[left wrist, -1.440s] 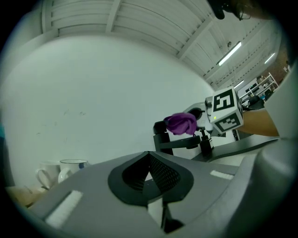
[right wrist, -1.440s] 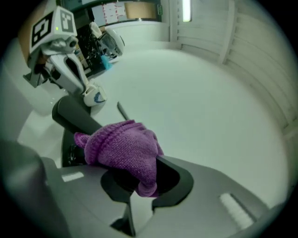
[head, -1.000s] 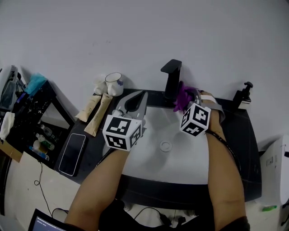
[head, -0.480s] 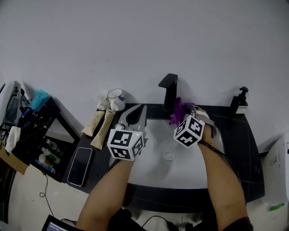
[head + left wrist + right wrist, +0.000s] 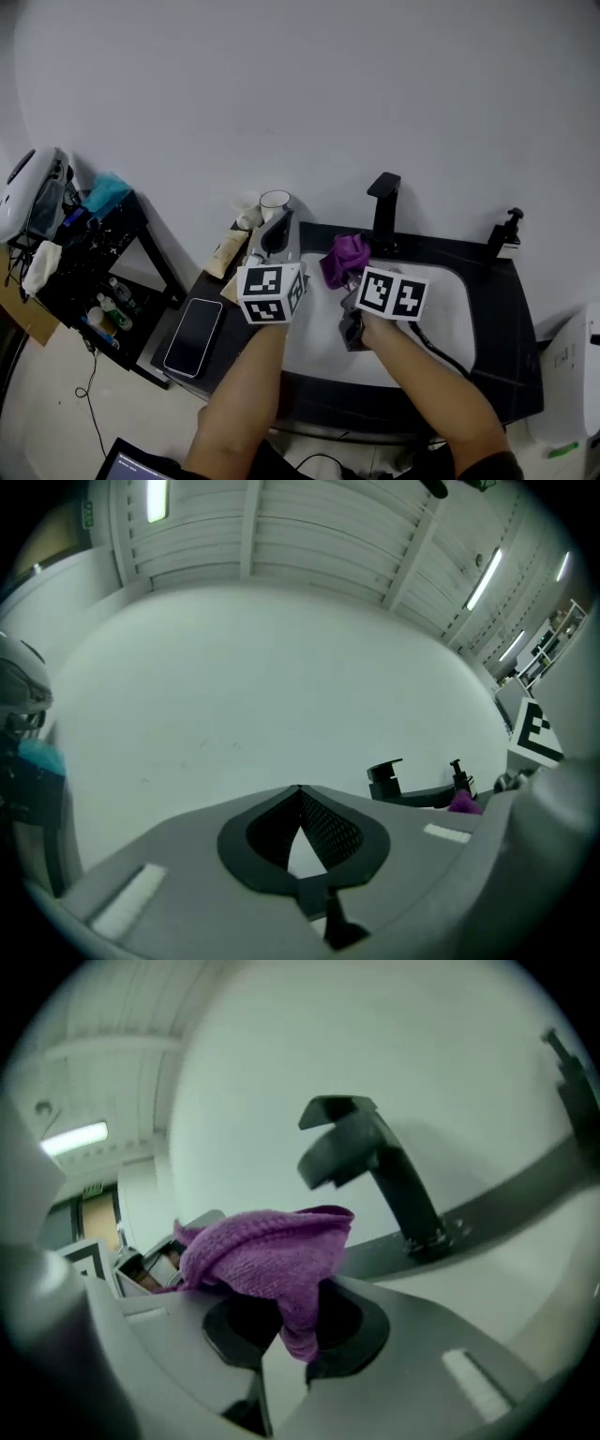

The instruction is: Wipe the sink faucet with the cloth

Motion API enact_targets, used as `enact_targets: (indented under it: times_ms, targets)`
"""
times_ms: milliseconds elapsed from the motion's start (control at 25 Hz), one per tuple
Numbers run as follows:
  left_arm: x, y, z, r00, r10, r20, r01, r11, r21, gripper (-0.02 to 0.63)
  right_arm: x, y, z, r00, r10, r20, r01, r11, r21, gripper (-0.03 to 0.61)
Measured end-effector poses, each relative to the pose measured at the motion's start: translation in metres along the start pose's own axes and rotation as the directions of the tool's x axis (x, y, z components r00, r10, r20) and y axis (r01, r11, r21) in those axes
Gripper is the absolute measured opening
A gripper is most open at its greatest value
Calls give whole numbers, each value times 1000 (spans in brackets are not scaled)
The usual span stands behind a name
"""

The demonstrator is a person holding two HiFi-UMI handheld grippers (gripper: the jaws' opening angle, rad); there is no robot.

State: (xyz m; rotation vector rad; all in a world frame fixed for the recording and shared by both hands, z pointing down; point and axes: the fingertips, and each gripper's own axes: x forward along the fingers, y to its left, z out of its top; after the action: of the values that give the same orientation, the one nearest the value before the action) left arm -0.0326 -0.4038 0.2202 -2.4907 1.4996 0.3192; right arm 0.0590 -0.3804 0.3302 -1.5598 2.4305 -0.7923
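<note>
The black faucet [image 5: 383, 211] stands at the back of the white sink [image 5: 448, 309], set in a dark counter [image 5: 511, 356]. My right gripper [image 5: 345, 267] is shut on a purple cloth [image 5: 345, 257] over the sink's left part, left of the faucet and apart from it. In the right gripper view the cloth [image 5: 267, 1252] bunches over the jaws, with the faucet [image 5: 370, 1162] beyond at upper right. My left gripper [image 5: 277, 234] hovers at the sink's left rim, shut and holding nothing. The left gripper view shows its meeting tips [image 5: 300, 794], the faucet [image 5: 386, 778] far off.
A cup [image 5: 275, 205] and tubes [image 5: 228, 249] sit on the counter left of the sink, a phone [image 5: 194, 336] nearer. A black soap pump [image 5: 503, 232] stands at back right. A cluttered dark shelf [image 5: 89, 272] is to the left; a white wall rises behind.
My right gripper has carried the cloth away from the faucet, leftward and toward me over the sink. The head view has swung, so the whole scene sits differently. The left gripper barely moved.
</note>
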Motion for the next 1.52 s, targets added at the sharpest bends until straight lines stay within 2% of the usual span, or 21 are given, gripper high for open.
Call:
enact_targets:
  times_ms: [40,80,200,240,320,440,600,680,800,920,1040,1200,1280,1400,1520]
  targets:
    - [-5,6,3,1000,17,5,-17,1000,11,17,6,5,-7,999,-11,39,9,999,50,55]
    - [-10,12,5,999,39,10,-39,999,22,17,11,9,-12,997,-33,72,29,998,53,55]
    - [-22,31,10,994,103,31,-103,995,6,17,20,17,6,974,-94,206,119,987,-109,55]
    - [-24,34,12,993,116,36,-115,993,-14,17,21,17,22,958,-111,265,148,981,-126,55]
    - [-27,38,14,991,127,48,-125,991,-43,17,23,14,56,916,-143,375,181,981,-68,55]
    - [-29,37,18,990,128,60,-125,991,-52,17,25,12,87,862,-193,468,192,980,50,55]
    - [-32,41,20,988,137,68,-134,990,-46,17,35,11,102,820,-252,514,209,968,141,48]
    - [-32,41,21,987,142,72,-138,989,-54,17,37,0,101,812,-293,506,230,956,184,46]
    - [-32,43,24,986,146,84,-141,988,-60,17,42,-26,77,824,-372,427,263,919,293,46]
    - [-31,44,20,987,145,72,-140,988,-70,17,48,-48,46,846,-412,338,261,874,410,48]
    - [-29,43,14,989,139,54,-135,988,-71,17,49,-57,30,854,-418,309,258,857,445,52]
    - [-29,44,13,989,142,51,-138,988,-64,17,44,-55,27,863,-396,314,237,866,440,53]
    - [-29,46,12,988,149,46,-147,987,-60,17,42,-46,25,883,-365,294,232,886,402,54]
    - [-28,45,8,989,144,34,-142,988,-65,17,35,-24,21,932,-274,235,193,929,317,52]
    - [-25,38,3,993,116,14,-115,990,-80,17,15,9,20,971,-155,184,132,982,133,54]
